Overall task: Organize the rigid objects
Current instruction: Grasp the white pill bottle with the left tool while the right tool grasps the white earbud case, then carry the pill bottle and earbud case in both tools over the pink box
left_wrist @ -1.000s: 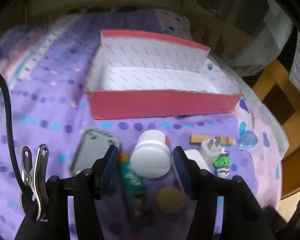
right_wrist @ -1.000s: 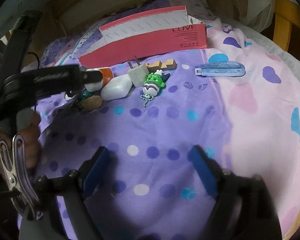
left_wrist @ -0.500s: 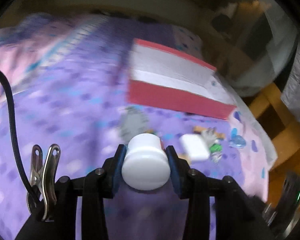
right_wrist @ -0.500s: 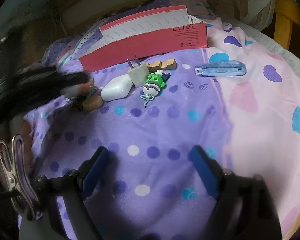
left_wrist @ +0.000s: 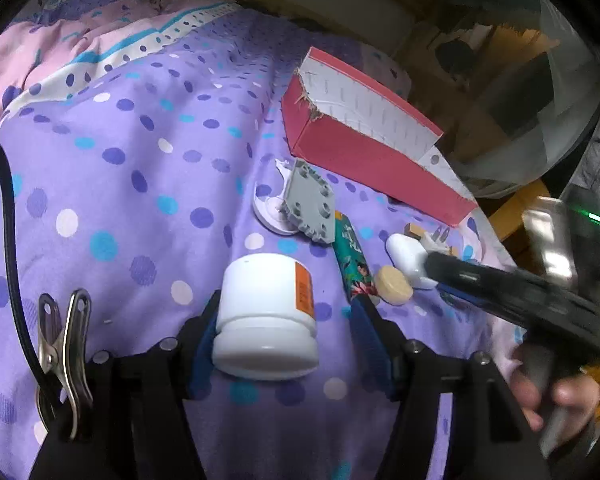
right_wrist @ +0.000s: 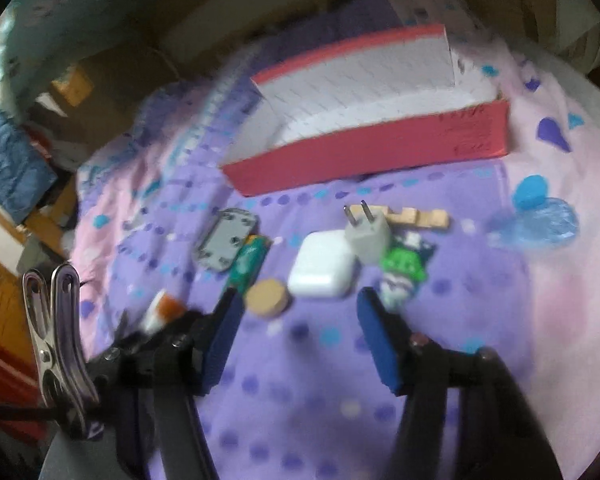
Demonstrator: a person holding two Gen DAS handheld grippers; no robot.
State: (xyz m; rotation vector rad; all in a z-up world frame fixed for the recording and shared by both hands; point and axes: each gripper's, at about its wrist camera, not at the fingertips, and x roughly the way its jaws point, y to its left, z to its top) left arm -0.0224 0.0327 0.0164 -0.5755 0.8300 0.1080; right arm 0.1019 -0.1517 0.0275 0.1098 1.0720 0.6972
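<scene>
A bed covered by a purple polka-dot bedspread (left_wrist: 132,184), with pink patches towards the edges and wooden furniture beyond.

Nearest in the left wrist view: the left gripper (left_wrist: 286,320), jaws opening. A white jar (left_wrist: 266,312) with an orange label lies on its side between the blue pads, cap end towards the camera. The left pad sits against it; a gap shows at the right pad, so no firm clamp can be seen. Just past the jar, a green patterned tube (left_wrist: 352,256) and a tan round disc (left_wrist: 394,285) lie side by side. Next to the disc is a white rounded case (left_wrist: 406,252). Farther off, a grey plate with holes (left_wrist: 310,204) leans over a white round lid (left_wrist: 270,216).

Right wrist view, blurred: the right gripper (right_wrist: 296,316), jaws closing, with only bedspread between the pads. It hovers just short of the disc (right_wrist: 267,295) and the case (right_wrist: 323,265). A white plug adapter (right_wrist: 367,232) touches the case; a green toy figure (right_wrist: 404,264) lies beside it. Behind these is a wooden block (right_wrist: 416,216), and off to the right a clear blue item (right_wrist: 540,224).

Farthest back: an open red box (right_wrist: 364,152) with a pale lining. I can see nothing inside it. In the left wrist view the right gripper's black body enters from the right, held by a hand (left_wrist: 556,396).
</scene>
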